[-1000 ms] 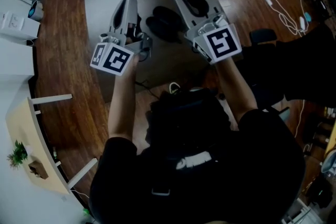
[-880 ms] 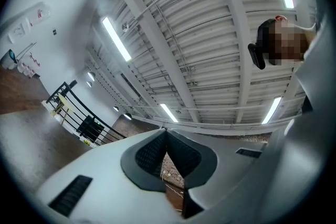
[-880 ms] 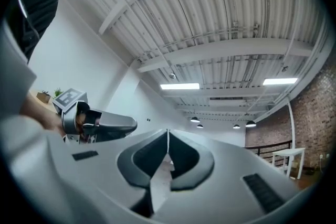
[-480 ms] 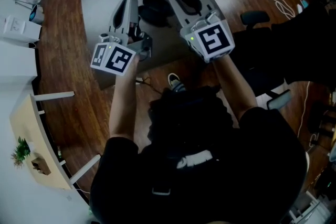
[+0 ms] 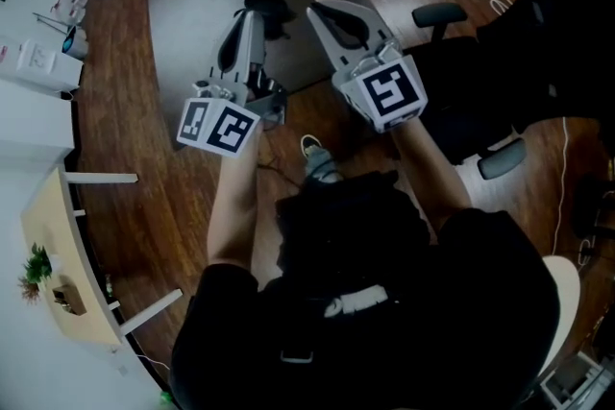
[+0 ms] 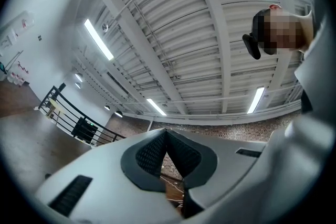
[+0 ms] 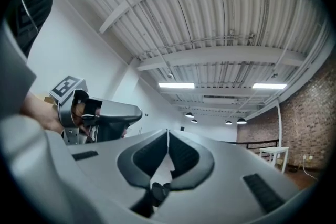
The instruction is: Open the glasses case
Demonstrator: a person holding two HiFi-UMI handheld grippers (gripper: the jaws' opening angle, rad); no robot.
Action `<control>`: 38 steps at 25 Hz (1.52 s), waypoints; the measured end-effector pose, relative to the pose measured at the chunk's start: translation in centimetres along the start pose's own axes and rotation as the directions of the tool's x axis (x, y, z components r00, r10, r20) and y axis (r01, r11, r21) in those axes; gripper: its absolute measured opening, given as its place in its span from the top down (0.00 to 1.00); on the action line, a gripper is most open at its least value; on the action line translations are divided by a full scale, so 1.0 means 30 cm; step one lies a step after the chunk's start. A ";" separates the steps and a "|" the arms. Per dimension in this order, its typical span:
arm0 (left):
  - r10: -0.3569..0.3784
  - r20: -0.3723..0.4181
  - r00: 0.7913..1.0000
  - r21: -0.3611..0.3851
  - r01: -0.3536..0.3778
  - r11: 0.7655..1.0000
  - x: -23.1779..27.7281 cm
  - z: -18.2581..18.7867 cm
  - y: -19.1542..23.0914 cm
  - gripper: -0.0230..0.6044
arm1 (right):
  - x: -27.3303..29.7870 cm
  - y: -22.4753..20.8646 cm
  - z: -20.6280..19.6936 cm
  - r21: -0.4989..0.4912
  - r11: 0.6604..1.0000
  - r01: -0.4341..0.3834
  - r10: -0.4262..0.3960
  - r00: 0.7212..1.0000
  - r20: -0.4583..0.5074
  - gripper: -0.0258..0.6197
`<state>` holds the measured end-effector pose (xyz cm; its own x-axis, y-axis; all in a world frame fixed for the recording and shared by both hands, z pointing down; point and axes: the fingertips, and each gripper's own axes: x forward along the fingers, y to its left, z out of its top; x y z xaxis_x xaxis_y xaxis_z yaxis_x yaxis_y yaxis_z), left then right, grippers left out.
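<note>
Dark glasses case [image 5: 274, 7] just beyond left claw [image 5: 248, 18] tip; right claw [image 5: 325, 12] alongside, both closed and empty.

Left gripper [image 5: 250, 14], right gripper [image 5: 322, 10]: pale grey shells, black textured pads [image 6: 152, 153], one black-and-white marker cube [image 5: 219, 127] each. Wearer: black short-sleeved top [image 5: 461, 302], pale sneaker [image 5: 317, 166].

We note a dark wood floor [image 5: 125, 139], black office chair [image 5: 500, 91], ribbed ceiling [image 6: 199, 23], strip lights [image 6: 98, 39] and a brick wall [image 7: 310, 107].
</note>
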<state>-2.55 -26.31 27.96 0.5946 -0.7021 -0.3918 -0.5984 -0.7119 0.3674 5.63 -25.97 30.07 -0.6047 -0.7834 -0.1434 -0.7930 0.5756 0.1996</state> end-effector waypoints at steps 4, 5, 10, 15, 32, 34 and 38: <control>-0.001 -0.005 1.000 0.013 0.001 1.000 -0.086 -0.013 -0.172 0.96 | -0.177 0.046 0.055 0.012 1.000 0.011 -0.011 1.000 0.018 0.94; -0.001 -0.009 1.000 0.016 0.002 1.000 -0.105 -0.020 -0.212 0.96 | -0.218 0.057 0.067 0.016 1.000 0.013 -0.014 1.000 0.021 0.94; -0.003 -0.021 1.000 0.029 0.003 1.000 -0.180 -0.014 -0.365 0.96 | -0.366 0.115 0.138 0.028 0.999 0.017 -0.018 0.999 0.028 0.94; -0.033 -0.029 0.999 0.042 0.035 0.999 -0.214 0.006 -0.469 0.96 | -0.440 0.151 0.207 0.044 0.999 0.028 -0.030 0.998 0.060 0.94; -0.048 -0.028 0.998 0.034 0.049 0.998 -0.474 0.035 -0.684 0.96 | -0.664 0.419 0.262 0.009 1.000 0.018 -0.018 1.000 0.018 0.94; -0.048 -0.021 0.999 0.038 0.049 0.998 -0.518 0.058 -0.714 0.96 | -0.688 0.468 0.285 -0.001 1.000 0.013 -0.013 1.000 0.013 0.94; -0.055 -0.029 0.998 0.059 0.057 0.997 -0.609 0.083 -0.803 0.96 | -0.755 0.562 0.320 -0.003 1.000 0.012 -0.012 1.000 0.002 0.94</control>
<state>-0.32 3.70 24.15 0.6421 -0.6618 -0.3871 -0.5940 -0.7486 0.2945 5.25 3.73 27.37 -0.5957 -0.7895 -0.1479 -0.7997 0.5657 0.2012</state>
